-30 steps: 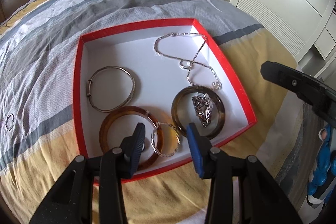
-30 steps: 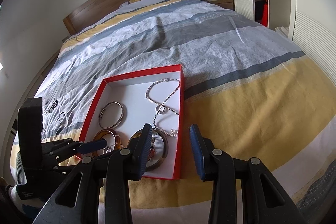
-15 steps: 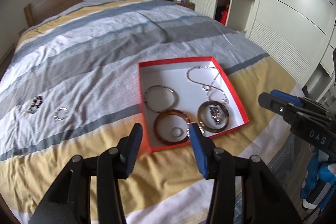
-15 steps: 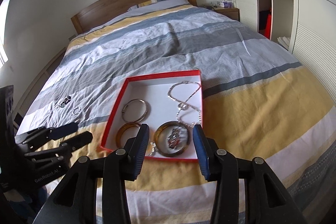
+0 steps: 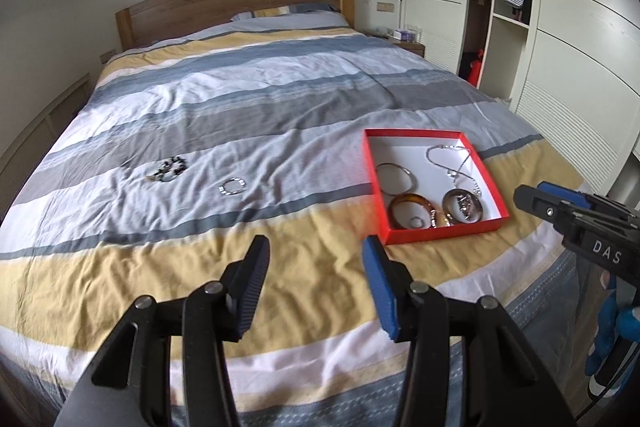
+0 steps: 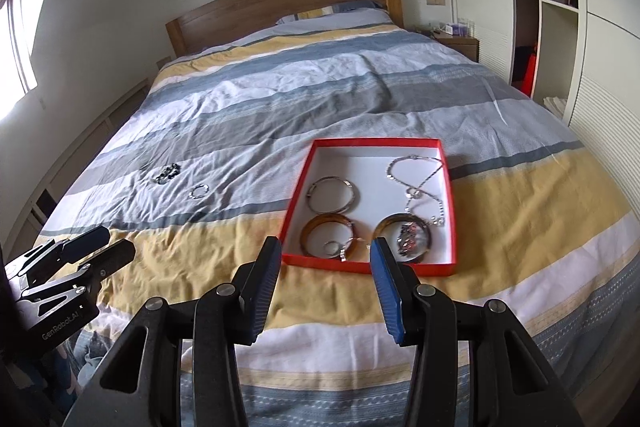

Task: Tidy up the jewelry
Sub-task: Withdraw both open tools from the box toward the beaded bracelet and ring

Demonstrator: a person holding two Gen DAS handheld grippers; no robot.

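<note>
While both tools hang above the foot of the bed (image 5: 280,107), the left gripper (image 5: 316,283) has its fingers spread wide with nothing between them, over the yellow stripe of the cover. The right gripper (image 6: 325,283) is likewise spread wide and holds nothing, its tips just short of the near wall of the red box (image 6: 360,265). White lettering reads "DAS" on the right tool's body in the left view, and "GenRobot.AI" on the left tool's body in the right view.

Inside the box lie a silver bangle (image 6: 333,193), an amber bangle (image 6: 329,233), a dark bangle (image 6: 404,237) and a silver chain (image 6: 420,183). Out on the grey-white stripes, well apart from the box, sit a beaded bracelet (image 5: 170,169) and a small silver ring (image 5: 232,185). A wardrobe (image 5: 580,47) stands along the bed's right edge.
</note>
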